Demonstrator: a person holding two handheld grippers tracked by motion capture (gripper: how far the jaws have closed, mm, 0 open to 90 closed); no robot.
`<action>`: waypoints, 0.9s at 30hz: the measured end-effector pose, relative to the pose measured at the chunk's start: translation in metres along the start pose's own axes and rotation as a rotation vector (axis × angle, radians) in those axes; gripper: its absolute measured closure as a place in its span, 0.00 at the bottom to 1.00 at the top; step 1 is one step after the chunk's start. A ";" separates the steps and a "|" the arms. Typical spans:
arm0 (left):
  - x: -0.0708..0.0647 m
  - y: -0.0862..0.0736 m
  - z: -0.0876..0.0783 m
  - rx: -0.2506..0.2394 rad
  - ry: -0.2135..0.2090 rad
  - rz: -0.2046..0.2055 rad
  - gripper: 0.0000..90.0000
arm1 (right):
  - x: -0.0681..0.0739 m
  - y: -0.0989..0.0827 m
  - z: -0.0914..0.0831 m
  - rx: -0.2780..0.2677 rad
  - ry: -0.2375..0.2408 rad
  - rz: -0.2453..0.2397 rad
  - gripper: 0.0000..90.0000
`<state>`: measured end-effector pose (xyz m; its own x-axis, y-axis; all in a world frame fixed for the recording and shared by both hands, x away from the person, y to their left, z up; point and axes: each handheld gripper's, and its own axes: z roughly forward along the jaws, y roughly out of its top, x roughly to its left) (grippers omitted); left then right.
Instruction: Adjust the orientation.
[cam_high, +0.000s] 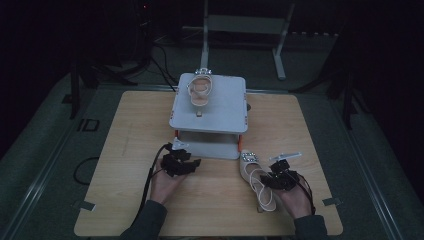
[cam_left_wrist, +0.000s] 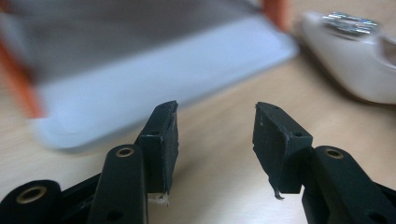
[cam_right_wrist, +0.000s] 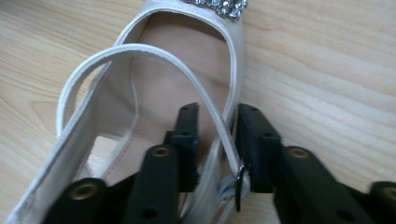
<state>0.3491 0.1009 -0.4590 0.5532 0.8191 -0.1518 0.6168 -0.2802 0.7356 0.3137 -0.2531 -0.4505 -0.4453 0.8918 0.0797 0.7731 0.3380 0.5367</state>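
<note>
Working surface: your counter (cam_high: 125, 150) carries one grey two-level rack (cam_high: 225, 112) at its far middle.
Shoes: two; one sandal on the rack top (cam_high: 200, 92), one sandal on the counter (cam_high: 252, 172) just right of the rack, long axis running toward you.
Right gripper (cam_right_wrist: 215, 135): nearer hand; jaws straddle that sandal's side wall and strap, nearly pressed together on it.
Left gripper (cam_left_wrist: 215, 126): jaws spread, holding nothing, facing the rack's lower shelf.
</note>
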 end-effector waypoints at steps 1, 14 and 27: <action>0.005 0.000 -0.001 -0.005 0.014 -0.005 0.57 | 0.000 0.000 0.000 0.002 0.004 0.005 0.82; 0.060 -0.007 -0.001 0.017 0.298 -0.166 1.00 | -0.002 -0.001 -0.003 0.007 -0.017 0.066 0.92; 0.067 -0.011 0.026 0.057 0.307 -0.164 1.00 | -0.015 -0.005 -0.010 -0.038 -0.005 0.140 0.93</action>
<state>0.3938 0.1454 -0.4946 0.2550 0.9655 -0.0530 0.7186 -0.1525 0.6785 0.3119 -0.2717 -0.4462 -0.3321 0.9309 0.1523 0.8096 0.1985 0.5524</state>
